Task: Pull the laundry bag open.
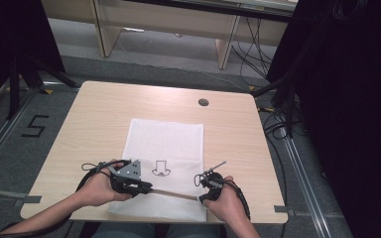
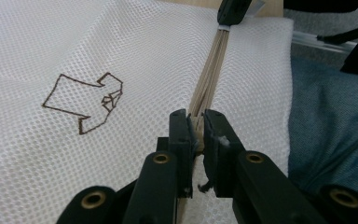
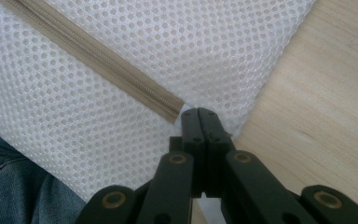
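Both hands low at near table edge. Left gripper [image 2: 196, 128] clamped on zipper [image 2: 208, 77]; right gripper [image 3: 199, 122] pinched on mesh bag [image 3: 121, 42] corner.

Mesh bag [image 1: 164, 163] lies flat on table [image 1: 89, 124], centre-near, its near edge at the table's near edge. Zipper [image 1: 173, 194] runs L-R across bag's near part. Left gripper [image 1: 146, 187] on zipper's L end, jaws closed on zipper pull [image 2: 196, 135]; right gripper [image 1: 202, 198] at zipper's R end, jaws pinched on bag fabric just past zipper end. Printed outline [image 1: 161, 168] on bag, behind zipper, btw both grippers. Grommet hole [image 1: 203, 102] in table behind bag, toward far R.
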A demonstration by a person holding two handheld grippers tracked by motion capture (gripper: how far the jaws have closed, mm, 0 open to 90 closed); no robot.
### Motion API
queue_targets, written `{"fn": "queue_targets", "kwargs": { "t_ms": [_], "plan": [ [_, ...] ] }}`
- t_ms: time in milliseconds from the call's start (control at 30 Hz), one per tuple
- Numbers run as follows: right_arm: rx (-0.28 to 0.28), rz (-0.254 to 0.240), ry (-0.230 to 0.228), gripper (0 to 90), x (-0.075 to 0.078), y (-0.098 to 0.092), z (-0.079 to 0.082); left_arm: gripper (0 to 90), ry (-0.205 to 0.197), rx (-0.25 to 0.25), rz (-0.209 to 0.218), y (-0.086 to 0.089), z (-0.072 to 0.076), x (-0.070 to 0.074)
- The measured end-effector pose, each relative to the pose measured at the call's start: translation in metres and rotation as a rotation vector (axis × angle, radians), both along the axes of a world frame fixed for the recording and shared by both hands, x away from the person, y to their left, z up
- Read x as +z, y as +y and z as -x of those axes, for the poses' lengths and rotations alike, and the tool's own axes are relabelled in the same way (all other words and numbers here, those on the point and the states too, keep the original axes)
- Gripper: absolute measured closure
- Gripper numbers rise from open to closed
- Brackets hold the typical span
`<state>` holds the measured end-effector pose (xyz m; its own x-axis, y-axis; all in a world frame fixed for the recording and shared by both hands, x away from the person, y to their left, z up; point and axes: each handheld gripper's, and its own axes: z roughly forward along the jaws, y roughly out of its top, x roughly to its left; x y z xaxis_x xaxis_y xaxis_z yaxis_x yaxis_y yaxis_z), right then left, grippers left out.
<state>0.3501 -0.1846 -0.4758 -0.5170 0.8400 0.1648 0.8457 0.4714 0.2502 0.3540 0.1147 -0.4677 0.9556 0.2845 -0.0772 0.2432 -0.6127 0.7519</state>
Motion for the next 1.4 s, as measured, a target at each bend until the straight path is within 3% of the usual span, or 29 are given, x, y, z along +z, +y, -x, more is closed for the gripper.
{"fn": "queue_targets", "kwargs": {
  "t_ms": [67, 133, 333, 967, 1067, 1267, 1333, 1400],
  "plan": [
    [-0.006, -0.001, 0.003, 90.0, 0.0, 0.0, 0.0, 81.7, -0.008, 0.002, -0.015, 0.002, 0.0, 0.0],
    [-0.022, 0.007, 0.01, 90.0, 0.0, 0.001, 0.0, 81.7, 0.001, 0.004, -0.003, 0.003, 0.0, 0.0],
    [0.003, 0.0, -0.001, 90.0, 0.0, 0.0, 0.0, 81.7, 0.003, 0.005, -0.001, 0.005, 0.0, 0.0],
    [0.002, -0.004, -0.007, 90.0, -0.001, 0.0, 0.0, 81.7, -0.006, 0.014, -0.009, 0.015, 0.0, 0.003],
    [0.008, -0.008, -0.013, 90.0, -0.001, 0.0, 0.0, 81.7, 0.005, 0.012, 0.008, 0.015, 0.0, 0.002],
    [0.008, -0.007, -0.012, 90.0, -0.001, 0.0, 0.0, 81.7, -0.007, 0.016, -0.007, 0.018, 0.0, 0.003],
    [0.001, -0.004, -0.007, 90.0, -0.001, 0.0, 0.0, 81.7, 0.007, 0.022, 0.01, 0.019, -0.001, 0.004],
    [0.032, -0.015, -0.031, 90.0, -0.002, -0.001, -0.001, 81.7, 0.003, 0.021, 0.006, 0.019, -0.001, 0.004]
  ]
}}
